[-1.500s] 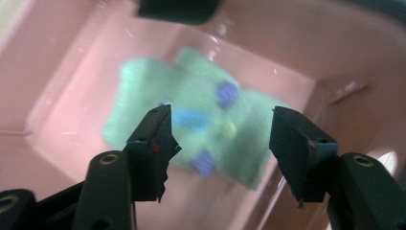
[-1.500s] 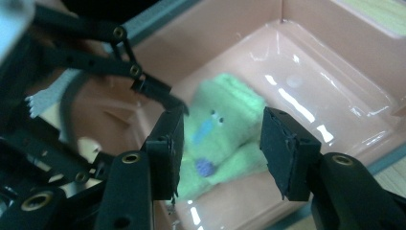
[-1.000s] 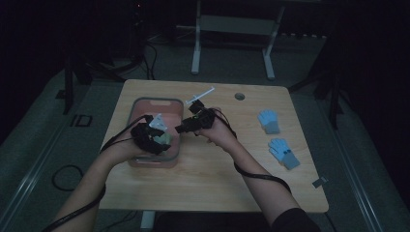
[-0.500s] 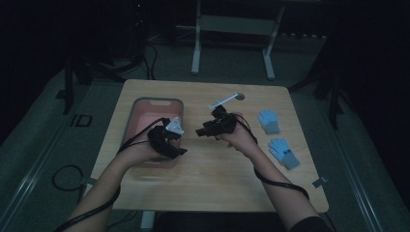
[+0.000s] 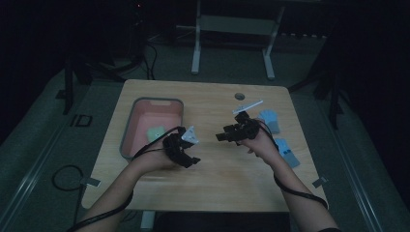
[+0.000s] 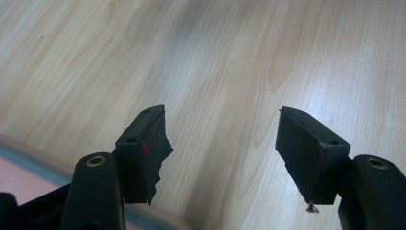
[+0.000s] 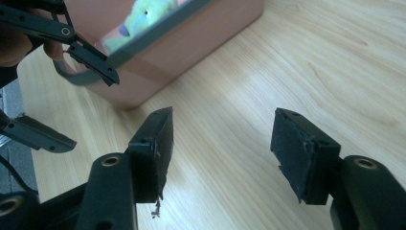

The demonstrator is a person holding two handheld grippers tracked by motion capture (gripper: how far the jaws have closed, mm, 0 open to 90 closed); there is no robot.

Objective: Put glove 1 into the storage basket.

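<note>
Left gripper [image 6: 222, 143], jaws apart, empty, over wooden table [image 6: 230, 62].

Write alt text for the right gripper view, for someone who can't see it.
The right gripper has its two black jaws open with nothing between them, over a light wooden table. Beyond them sits a pink rectangular plastic bin with a grey rim holding a pale green soft toy; the left gripper shows at the left edge.
</note>
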